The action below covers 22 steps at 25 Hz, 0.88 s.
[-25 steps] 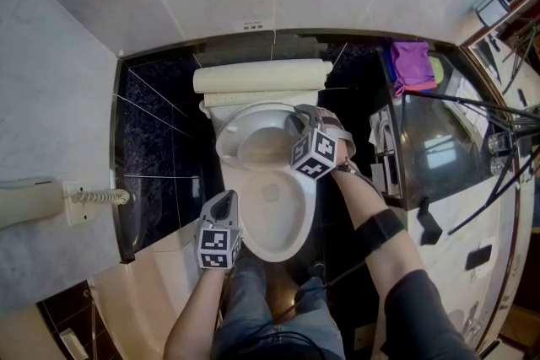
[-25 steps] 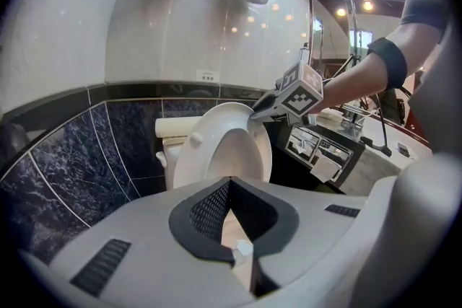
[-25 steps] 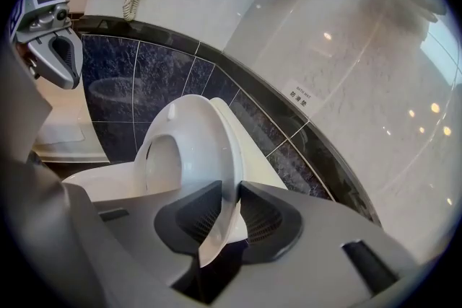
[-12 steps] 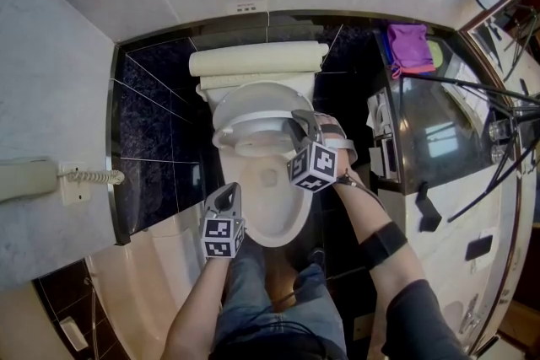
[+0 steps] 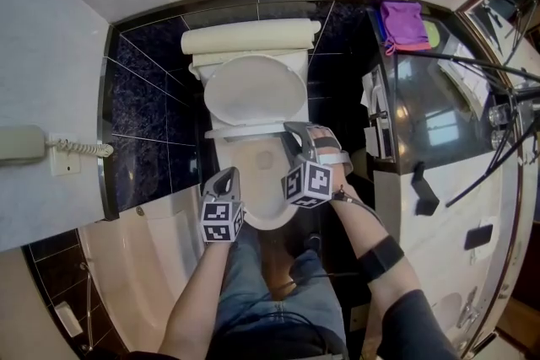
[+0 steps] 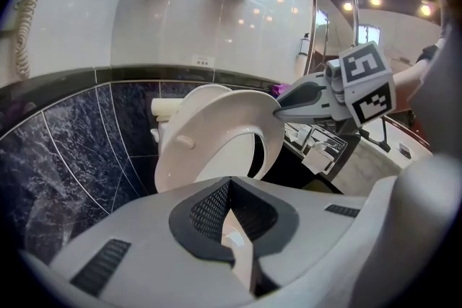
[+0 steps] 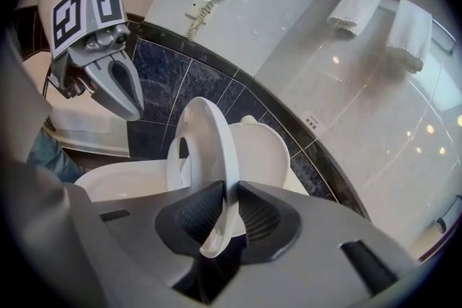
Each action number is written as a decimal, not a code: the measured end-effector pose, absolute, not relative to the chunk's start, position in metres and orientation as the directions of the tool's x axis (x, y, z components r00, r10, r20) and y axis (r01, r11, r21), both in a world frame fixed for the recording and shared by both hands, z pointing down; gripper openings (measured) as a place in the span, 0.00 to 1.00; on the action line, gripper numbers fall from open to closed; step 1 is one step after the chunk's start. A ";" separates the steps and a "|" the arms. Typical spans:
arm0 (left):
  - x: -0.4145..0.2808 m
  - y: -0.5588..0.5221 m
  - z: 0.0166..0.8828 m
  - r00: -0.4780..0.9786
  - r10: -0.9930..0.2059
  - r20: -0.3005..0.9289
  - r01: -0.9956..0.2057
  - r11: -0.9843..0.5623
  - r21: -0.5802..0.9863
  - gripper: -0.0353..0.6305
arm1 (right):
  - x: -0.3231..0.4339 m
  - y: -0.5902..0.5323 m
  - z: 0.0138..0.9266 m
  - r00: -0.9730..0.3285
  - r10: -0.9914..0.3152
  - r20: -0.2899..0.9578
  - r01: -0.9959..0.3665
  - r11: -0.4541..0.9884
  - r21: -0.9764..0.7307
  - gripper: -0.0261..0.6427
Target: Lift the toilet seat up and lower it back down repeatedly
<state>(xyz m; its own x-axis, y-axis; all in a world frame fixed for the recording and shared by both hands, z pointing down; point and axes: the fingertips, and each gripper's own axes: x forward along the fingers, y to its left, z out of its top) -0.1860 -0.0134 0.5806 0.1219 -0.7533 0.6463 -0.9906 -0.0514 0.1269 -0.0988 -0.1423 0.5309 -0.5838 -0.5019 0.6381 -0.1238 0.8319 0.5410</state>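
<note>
The white toilet seat (image 5: 246, 131) stands tilted steeply up over the bowl (image 5: 270, 219), with the raised lid (image 5: 253, 93) behind it. My right gripper (image 5: 294, 133) is shut on the seat's right rim. In the right gripper view the seat ring (image 7: 206, 148) runs edge-on between that gripper's pads (image 7: 256, 216), and the jaws have just been closing on it. My left gripper (image 5: 226, 178) hangs beside the bowl's front left, shut and holding nothing. In the left gripper view the seat (image 6: 216, 130) rises ahead, with the right gripper (image 6: 280, 103) on its top edge.
The cistern (image 5: 251, 38) sits against dark marble tiles. A wall phone (image 5: 21, 143) hangs at the left, a cream tub edge (image 5: 126, 265) lies lower left, and a glass counter (image 5: 426, 126) with a purple cloth (image 5: 403, 19) is at the right. The person's legs (image 5: 261, 291) stand before the bowl.
The seat has swung up from low over the bowl to steeply tilted, with the right gripper holding its rim throughout. The left gripper stayed beside the bowl's front left.
</note>
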 end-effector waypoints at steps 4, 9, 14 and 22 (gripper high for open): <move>-0.176 -0.003 0.588 0.116 -0.749 0.653 -0.990 -0.034 0.137 0.05 | -0.086 -0.107 0.539 -0.588 -0.487 0.645 -0.090 0.833 0.546 0.17; -0.166 0.014 0.601 0.108 -0.738 0.666 -0.990 -0.016 0.143 0.05 | -0.072 -0.065 0.554 -0.592 -0.465 0.658 -0.034 0.830 0.557 0.17; -0.161 0.029 0.609 0.090 -0.739 0.668 -0.991 0.000 0.133 0.05 | -0.061 -0.032 0.568 -0.592 -0.441 0.675 0.028 0.826 0.564 0.17; -0.148 0.061 0.632 0.078 -0.712 0.698 -0.987 0.046 0.157 0.05 | -0.042 0.023 0.601 -0.574 -0.376 0.728 0.128 0.836 0.533 0.19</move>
<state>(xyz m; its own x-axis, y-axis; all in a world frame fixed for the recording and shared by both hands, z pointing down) -0.1480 0.0611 0.6318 0.0778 -0.7123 0.6975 -0.9865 0.0461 0.1570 -0.0419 0.0228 0.6012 -0.5737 -0.3758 0.7278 0.1284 0.8363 0.5330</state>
